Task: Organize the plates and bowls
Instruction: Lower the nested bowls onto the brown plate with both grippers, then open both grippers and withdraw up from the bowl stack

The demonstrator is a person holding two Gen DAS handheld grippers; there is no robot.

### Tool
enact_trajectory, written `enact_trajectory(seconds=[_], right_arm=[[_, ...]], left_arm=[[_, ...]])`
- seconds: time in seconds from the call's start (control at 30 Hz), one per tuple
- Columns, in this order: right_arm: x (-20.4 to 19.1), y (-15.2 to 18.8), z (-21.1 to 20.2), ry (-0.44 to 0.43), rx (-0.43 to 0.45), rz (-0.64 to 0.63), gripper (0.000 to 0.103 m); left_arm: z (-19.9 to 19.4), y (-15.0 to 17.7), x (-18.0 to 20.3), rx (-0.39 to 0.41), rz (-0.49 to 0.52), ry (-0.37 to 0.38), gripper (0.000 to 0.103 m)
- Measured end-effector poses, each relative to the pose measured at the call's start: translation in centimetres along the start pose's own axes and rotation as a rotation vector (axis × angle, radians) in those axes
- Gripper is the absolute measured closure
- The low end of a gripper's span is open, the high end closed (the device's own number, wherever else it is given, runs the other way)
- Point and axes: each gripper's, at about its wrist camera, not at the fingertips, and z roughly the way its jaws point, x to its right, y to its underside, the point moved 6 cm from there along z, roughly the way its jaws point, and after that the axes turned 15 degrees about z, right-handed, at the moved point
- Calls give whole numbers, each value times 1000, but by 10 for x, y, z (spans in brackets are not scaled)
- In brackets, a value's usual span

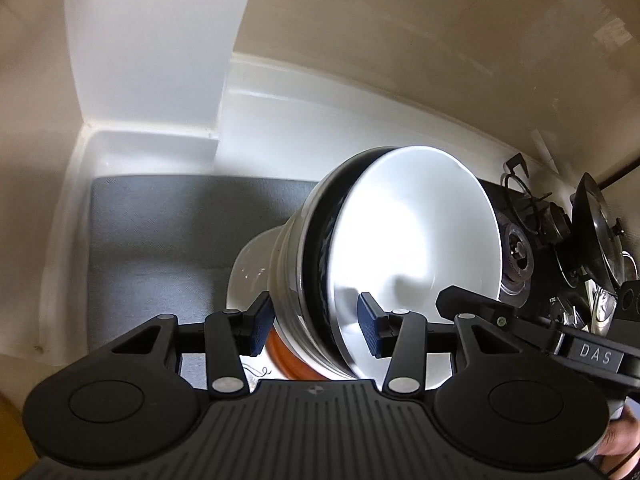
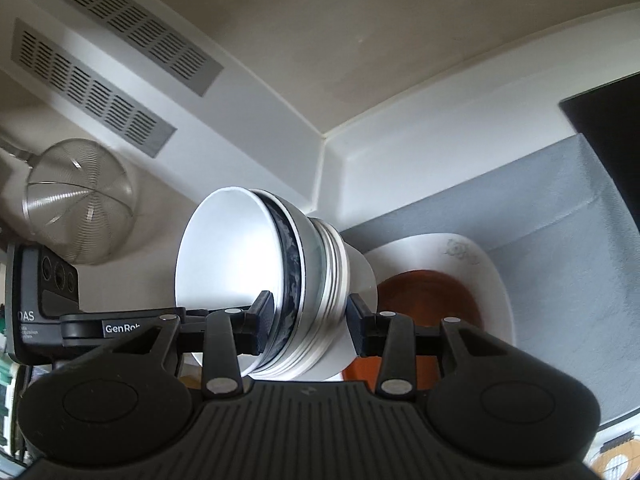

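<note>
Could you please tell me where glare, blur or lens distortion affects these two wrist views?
Left wrist view: strong glare washes out the inside of the top bowl, the stack of bowls looks slightly smeared, and the wall lines bow from the fisheye. Right wrist view: softer, even light, with the vent grilles curved by distortion.

Both wrist cameras sit close behind their jaws, angled downward from opposite sides; both views share the tilted bowl stack mid-frame, over the grey mat.
</note>
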Motion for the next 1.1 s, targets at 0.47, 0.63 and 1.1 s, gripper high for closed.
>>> enact_trajectory(seconds=[0.47,0.63,1.1], right_arm=[[66,12,31,109,4,106,59],[72,13,30,107,15,87,60],[70,24,14,184,70,-23,61]], left_arm=[[75,22,0,-95,9,41,54],[79,25,2,-74,21,43,55],[33,31,41,73,109,-140,40]])
